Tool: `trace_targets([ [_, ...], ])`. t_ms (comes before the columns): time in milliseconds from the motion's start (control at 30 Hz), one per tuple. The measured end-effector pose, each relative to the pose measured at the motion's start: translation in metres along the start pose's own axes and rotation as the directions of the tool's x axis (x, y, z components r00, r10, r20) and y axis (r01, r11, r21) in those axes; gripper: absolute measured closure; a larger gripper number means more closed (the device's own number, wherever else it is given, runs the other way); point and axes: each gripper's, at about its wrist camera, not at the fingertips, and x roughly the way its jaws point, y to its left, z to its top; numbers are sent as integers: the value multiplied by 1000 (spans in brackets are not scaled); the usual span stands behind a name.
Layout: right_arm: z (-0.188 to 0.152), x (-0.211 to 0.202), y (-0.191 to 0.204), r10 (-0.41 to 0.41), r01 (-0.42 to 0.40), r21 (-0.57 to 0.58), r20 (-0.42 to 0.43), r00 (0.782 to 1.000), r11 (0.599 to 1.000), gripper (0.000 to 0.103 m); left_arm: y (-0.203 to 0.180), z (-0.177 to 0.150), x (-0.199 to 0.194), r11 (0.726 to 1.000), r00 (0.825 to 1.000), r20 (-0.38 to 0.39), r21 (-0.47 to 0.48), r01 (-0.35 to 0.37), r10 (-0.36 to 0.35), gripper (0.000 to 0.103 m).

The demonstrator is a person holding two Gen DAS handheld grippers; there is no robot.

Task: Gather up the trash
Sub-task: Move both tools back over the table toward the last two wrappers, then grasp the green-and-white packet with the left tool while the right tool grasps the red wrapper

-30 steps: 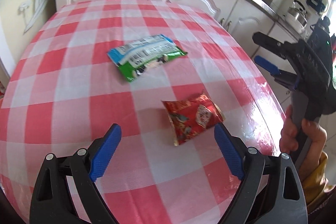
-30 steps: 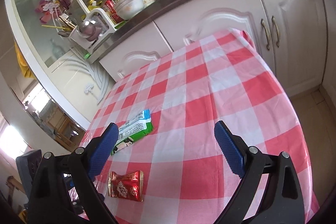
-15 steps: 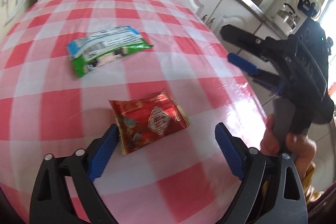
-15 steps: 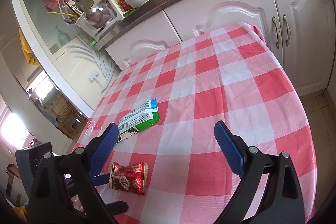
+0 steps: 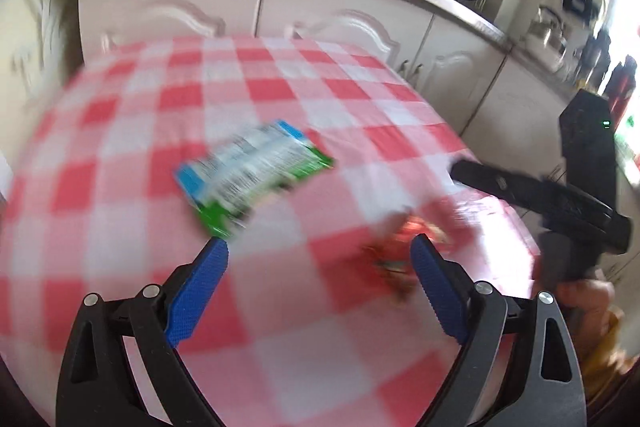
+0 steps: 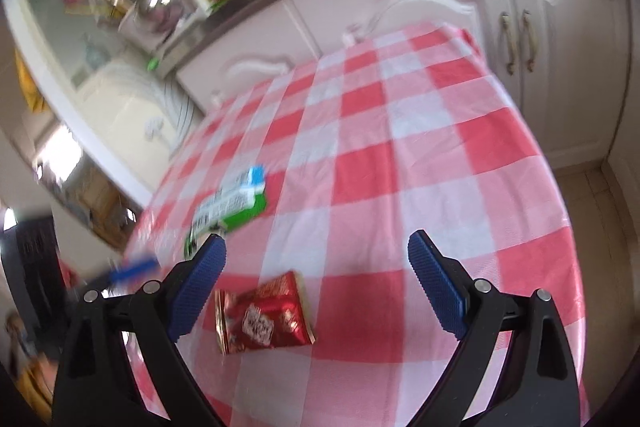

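Compared with half a second ago, both views have turned blurred with motion. In the left wrist view the red wrapper (image 5: 404, 247), which then lay between the blue pads near the left one, now sits at about 4 o'clock of the frame, just beside the right pad and partly behind it. The green and blue wrapper (image 5: 252, 175) has shifted from the 10 o'clock area toward the centre. In the right wrist view the red wrapper (image 6: 264, 315) has grown larger and moved from the lower left corner to about 7 o'clock, inside the span of the fingers next to the left pad.

The left gripper (image 5: 318, 267) has its jaws spread wide and grips nothing. The right gripper (image 6: 316, 263) is likewise spread wide with nothing between the pads. In the left view the right gripper's black body (image 5: 560, 195) appears at 3 o'clock over the table edge, with the person's hand (image 5: 584, 295) on its grip.

The red wrapper is a crinkled, glossy foil packet with a pale printed panel on its face, lying flat on the red and white checked tablecloth (image 6: 420, 147). The green and blue wrapper is a flat oblong packet with a white printed face, lying further along the table at about 9 o'clock in the right view (image 6: 232, 203), apart from the red one.
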Motion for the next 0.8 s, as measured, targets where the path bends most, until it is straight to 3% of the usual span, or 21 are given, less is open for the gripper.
trace_targets([
  [133,-11,13,30,5,-16,-130,-85,996,991,10,11,19,13,986,998,-18,156,-61,65,12],
  [400,-37,23,69,-103,64,-333,-102,989,941,10,24,53,59,933,991,-108,358,-32,76,11],
  [600,-39,35,68,-145,90,-350,-135,980,932,10,29,56,89,906,978,-187,423,-2,90,10],
  [800,-37,42,67,-162,100,-355,-149,975,929,10,37,61,97,918,979,-204,392,64,19,10],
])
